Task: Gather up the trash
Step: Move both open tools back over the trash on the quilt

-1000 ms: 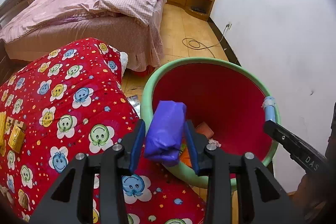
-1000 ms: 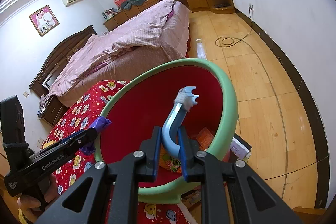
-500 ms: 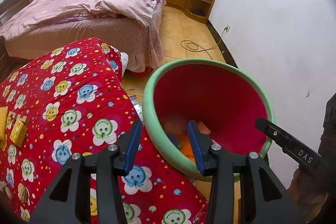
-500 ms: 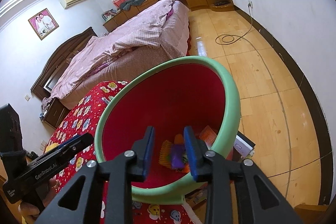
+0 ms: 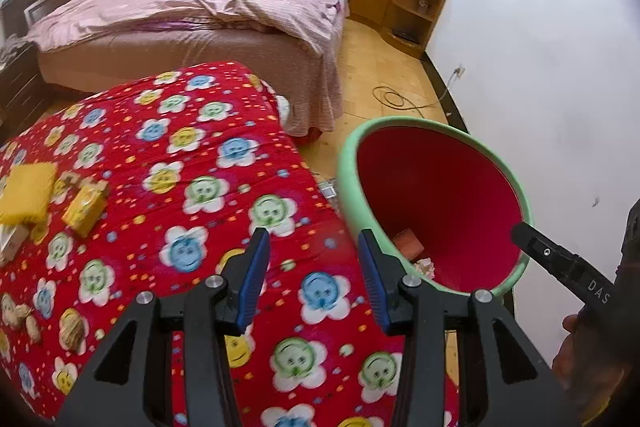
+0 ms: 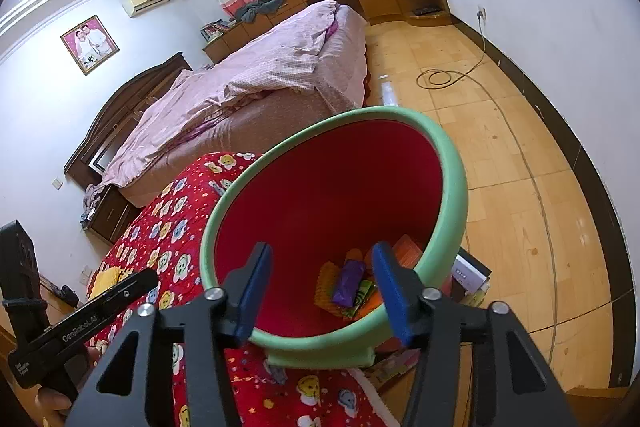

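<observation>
1. Bin (image 6: 452, 163): round, smooth plastic, pale green rim, deep red inside; it stands on the floor just beside the bench.
2. Trash in the bin: a glossy purple packet (image 6: 349, 282) lies on a yellow ridged piece and bright wrappers; an orange box (image 5: 407, 242) leans at the bottom.
3. Bench (image 5: 168, 163): draped in a soft red fleece printed with smiling flowers. Trash left on it, at its left side: a yellow ridged sponge (image 5: 27, 191), a small yellow carton (image 5: 85, 209) and peanut shells (image 5: 73, 331).
4. Room: bed (image 5: 192, 15) with a rumpled pink quilt, wooden cabinets, tiled wood-tone floor, white walls.
5. Left claw (image 5: 311, 275): blue ribbed pads about half apart, nothing between them, over the bench edge beside the bin.
6. Right claw (image 6: 322, 293): jaws opening, empty, poised over the bin's mouth.
</observation>
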`<action>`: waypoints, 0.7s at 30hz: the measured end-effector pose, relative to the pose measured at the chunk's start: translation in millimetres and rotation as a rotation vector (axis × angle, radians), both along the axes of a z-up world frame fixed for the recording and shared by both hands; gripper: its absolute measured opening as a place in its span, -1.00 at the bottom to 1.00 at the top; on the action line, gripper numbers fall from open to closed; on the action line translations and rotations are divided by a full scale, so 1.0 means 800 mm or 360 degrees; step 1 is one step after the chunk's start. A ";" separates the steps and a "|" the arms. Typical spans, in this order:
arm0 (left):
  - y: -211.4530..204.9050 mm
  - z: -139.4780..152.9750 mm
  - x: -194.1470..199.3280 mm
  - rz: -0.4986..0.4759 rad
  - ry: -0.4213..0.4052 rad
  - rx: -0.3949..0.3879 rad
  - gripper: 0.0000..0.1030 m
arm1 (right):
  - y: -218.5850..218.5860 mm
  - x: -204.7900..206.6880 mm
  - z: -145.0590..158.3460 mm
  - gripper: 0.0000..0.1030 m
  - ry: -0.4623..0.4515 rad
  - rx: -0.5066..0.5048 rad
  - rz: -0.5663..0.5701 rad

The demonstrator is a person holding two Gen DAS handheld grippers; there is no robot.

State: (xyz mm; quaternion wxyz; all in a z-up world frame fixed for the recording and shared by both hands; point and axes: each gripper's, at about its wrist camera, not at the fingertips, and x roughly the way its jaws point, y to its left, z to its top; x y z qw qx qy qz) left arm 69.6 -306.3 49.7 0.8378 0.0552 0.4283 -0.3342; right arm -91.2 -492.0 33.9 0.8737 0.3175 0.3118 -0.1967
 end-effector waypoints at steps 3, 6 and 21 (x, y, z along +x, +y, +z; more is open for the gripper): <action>0.017 0.003 0.001 0.0039 -0.0002 -0.0010 -0.12 | 0.006 0.000 0.002 0.19 -0.0004 0.0005 0.0002; 0.034 0.006 0.002 0.0071 0.0004 -0.0015 -0.12 | 0.017 0.001 0.004 0.22 -0.0001 0.0008 0.0012; 0.115 0.023 0.003 0.0260 -0.0028 -0.0037 -0.12 | 0.068 0.019 0.027 0.43 -0.0033 -0.0043 0.0129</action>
